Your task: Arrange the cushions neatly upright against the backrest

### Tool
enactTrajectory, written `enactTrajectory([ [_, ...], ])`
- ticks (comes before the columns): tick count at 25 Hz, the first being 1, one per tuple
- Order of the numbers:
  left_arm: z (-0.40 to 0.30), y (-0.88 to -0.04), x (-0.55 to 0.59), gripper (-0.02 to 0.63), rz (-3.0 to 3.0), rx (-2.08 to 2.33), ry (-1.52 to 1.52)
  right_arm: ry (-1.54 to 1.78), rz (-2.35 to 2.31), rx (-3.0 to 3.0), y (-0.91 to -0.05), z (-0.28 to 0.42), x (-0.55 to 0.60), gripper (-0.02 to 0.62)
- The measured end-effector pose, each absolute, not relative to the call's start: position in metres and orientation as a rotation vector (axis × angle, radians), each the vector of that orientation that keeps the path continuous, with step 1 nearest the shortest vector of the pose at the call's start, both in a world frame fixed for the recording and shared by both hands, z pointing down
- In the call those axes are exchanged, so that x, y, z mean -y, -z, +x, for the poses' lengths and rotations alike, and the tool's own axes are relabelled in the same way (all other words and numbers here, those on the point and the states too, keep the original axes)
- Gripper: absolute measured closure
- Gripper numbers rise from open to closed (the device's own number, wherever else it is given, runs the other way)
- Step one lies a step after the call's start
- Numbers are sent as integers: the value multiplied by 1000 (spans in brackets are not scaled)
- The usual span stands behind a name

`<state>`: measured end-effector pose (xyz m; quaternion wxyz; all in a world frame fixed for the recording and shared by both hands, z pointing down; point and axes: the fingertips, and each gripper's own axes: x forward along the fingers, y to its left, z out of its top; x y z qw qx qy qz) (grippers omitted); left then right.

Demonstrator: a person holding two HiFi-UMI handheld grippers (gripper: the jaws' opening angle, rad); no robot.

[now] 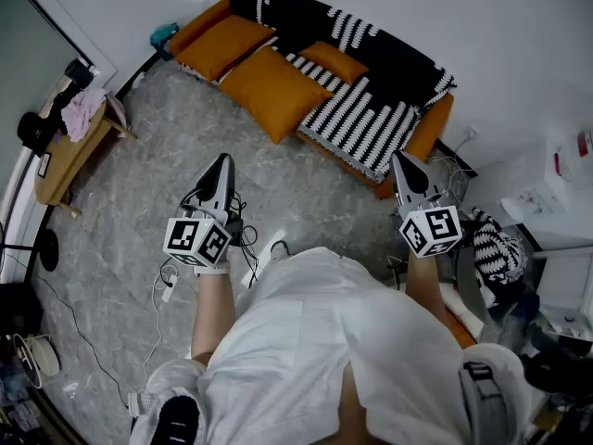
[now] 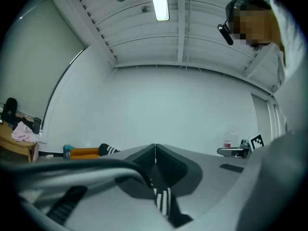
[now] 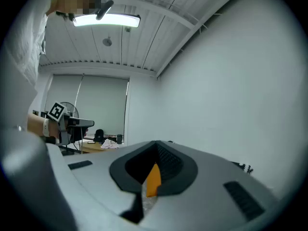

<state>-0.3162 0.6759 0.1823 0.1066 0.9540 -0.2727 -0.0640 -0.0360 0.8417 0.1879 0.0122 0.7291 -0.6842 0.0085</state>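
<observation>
Marbled floor [image 1: 139, 156] separates flat-lying cushions [image 1: 273, 91] from left gripper [image 1: 222, 160] and right gripper [image 1: 400, 159].

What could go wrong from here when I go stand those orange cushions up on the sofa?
Loose cables lie on the floor near your feet; stepping forward might snag them. The large orange cushion seems to overhang the sofa's front edge, so a nudge may tip it off. The striped blanket draped over the sofa could drag along with a cushion.
</observation>
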Motion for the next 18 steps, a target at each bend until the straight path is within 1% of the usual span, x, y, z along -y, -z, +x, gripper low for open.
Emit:
enactTrajectory([
  [18,-344,-199,-627,594,2783,787,165,-54,2249,2180,-193,-62,-787,589],
])
